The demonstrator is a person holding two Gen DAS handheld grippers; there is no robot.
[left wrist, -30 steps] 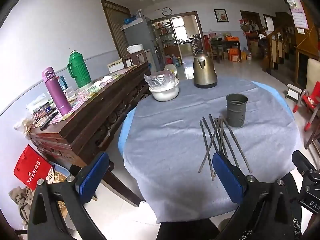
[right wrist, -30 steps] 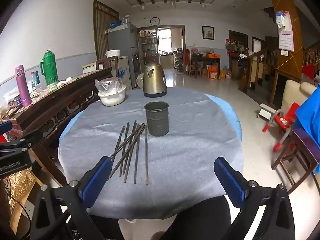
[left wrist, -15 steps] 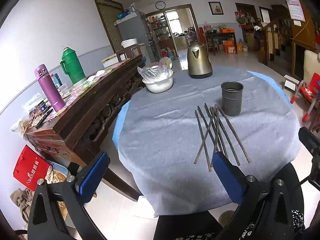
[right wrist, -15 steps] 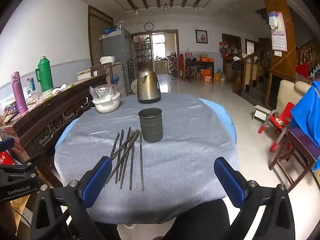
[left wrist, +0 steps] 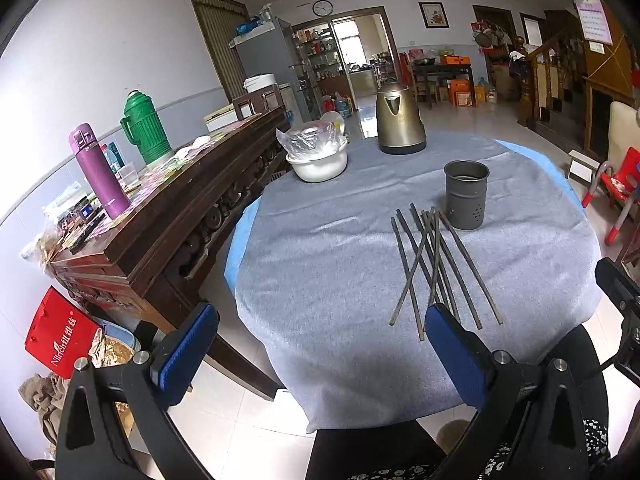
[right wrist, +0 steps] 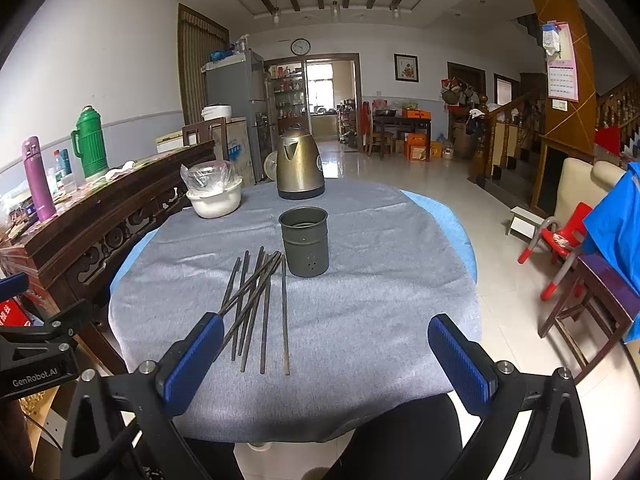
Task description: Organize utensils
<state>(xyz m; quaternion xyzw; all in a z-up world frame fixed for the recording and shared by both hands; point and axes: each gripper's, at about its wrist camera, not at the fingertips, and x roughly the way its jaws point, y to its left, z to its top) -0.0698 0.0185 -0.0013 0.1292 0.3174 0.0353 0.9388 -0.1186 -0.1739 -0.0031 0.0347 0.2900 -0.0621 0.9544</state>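
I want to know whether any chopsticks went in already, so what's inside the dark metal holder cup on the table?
The holder cup stands upright; its visible upper inside is dark, with nothing sticking out. The chopsticks all lie on the tablecloth beside it. Its bottom is hidden by the wall.

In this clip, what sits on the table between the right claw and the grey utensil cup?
In the right wrist view, only the loose chopsticks lie on the grey cloth between the open right claw and the cup.

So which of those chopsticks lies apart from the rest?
The pale chopstick on the far right of the bunch: it lies straight and alone, while the darker chopsticks beside it cross and overlap one another.
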